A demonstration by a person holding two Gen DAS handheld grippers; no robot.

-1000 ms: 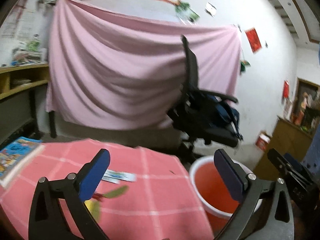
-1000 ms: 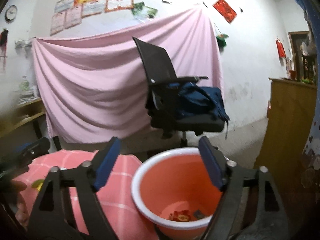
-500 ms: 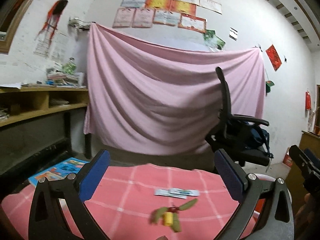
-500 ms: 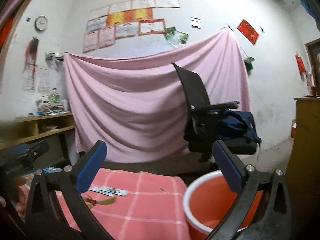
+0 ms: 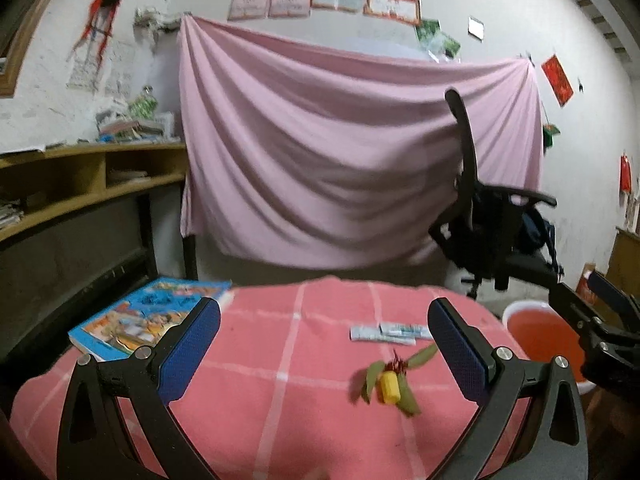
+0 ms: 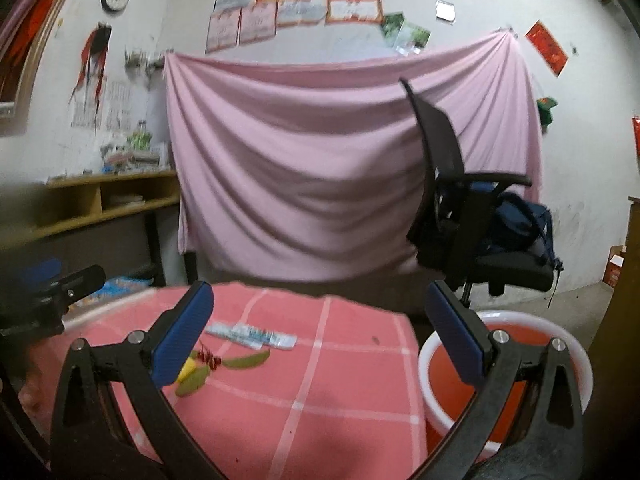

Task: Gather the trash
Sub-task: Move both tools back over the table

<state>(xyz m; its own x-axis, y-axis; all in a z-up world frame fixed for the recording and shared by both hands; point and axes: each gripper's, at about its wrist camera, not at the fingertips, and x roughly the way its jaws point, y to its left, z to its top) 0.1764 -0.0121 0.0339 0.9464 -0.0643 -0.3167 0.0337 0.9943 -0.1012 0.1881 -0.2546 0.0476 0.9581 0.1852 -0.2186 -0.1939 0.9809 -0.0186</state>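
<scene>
A yellow scrap with green leaves and red bits (image 5: 387, 385) lies on the pink checked tablecloth (image 5: 280, 360); it also shows in the right wrist view (image 6: 208, 366). A white and blue wrapper (image 5: 386, 333) lies just beyond it, also seen in the right wrist view (image 6: 252, 335). An orange bucket with a white rim (image 6: 516, 376) stands beside the table on the right; it also shows in the left wrist view (image 5: 540, 336). My left gripper (image 5: 324, 350) is open and empty above the cloth. My right gripper (image 6: 320, 334) is open and empty, over the table's right edge.
A colourful book (image 5: 148, 322) lies at the table's far left corner. A black office chair (image 6: 472, 216) with a blue bag stands behind the bucket. A wooden shelf (image 5: 80, 184) runs along the left wall. A pink sheet (image 5: 340, 160) hangs behind.
Both grippers have swung left, from over the bucket to over the table. The scraps and the book have come into view. Both stay open and empty.
</scene>
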